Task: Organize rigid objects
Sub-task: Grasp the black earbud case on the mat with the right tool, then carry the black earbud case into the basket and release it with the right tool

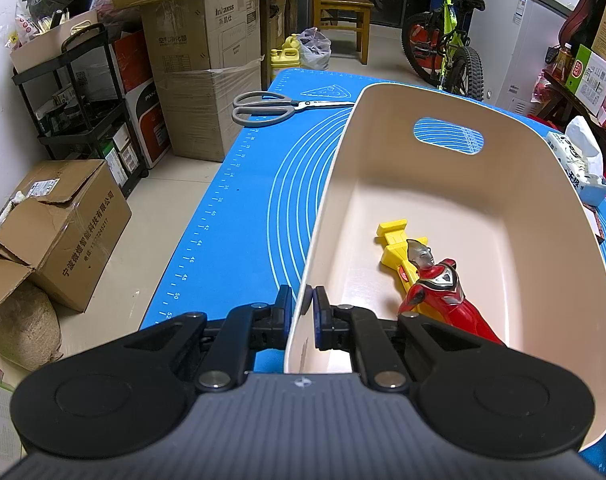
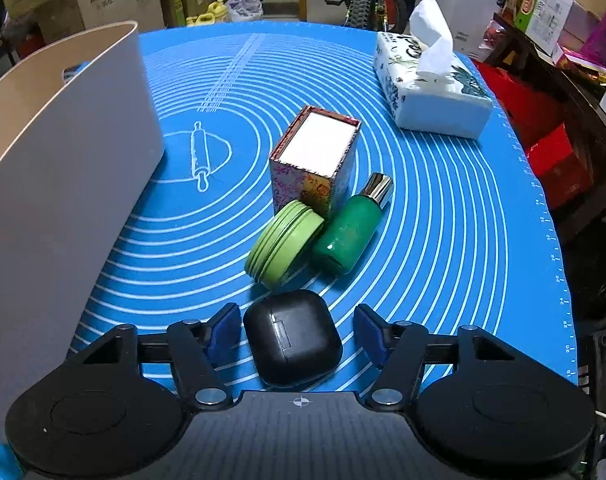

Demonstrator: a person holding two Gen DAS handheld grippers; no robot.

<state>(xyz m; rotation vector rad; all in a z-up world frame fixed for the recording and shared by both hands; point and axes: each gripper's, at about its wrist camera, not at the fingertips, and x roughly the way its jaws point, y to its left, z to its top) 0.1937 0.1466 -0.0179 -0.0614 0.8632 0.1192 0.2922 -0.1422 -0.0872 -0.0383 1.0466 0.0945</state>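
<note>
Currently, status by station, near to far:

Right gripper: I am holding it low over the blue mat with the jaws spread wide and nothing clamped.

Black case: it is lying flat on the mat directly between the two blue pads, with a gap showing on either side. Its longer side seems to be running roughly along my line of approach, so the pads are facing its narrower width.

Deciding relation: the case is sitting dead ahead, already inside the jaws, and the right gripper is clearly the nearer one. I judge that closing is what the next move calls for, with no re-aiming.

Green tin and green bottle: both are lying just beyond the case, touching each other and leaning on the patterned box. The tin is sitting close to the case, so a forward push could disturb it.

Left gripper: I am pinching the near wall of the cream bin, one pad outside and one inside, jaws narrow.

Bin contents: a red figure is lying over a yellow toy on the floor of the bin.

Far field: scissors are lying on the mat beyond the bin; a tissue pack is sitting at the far right.
</note>
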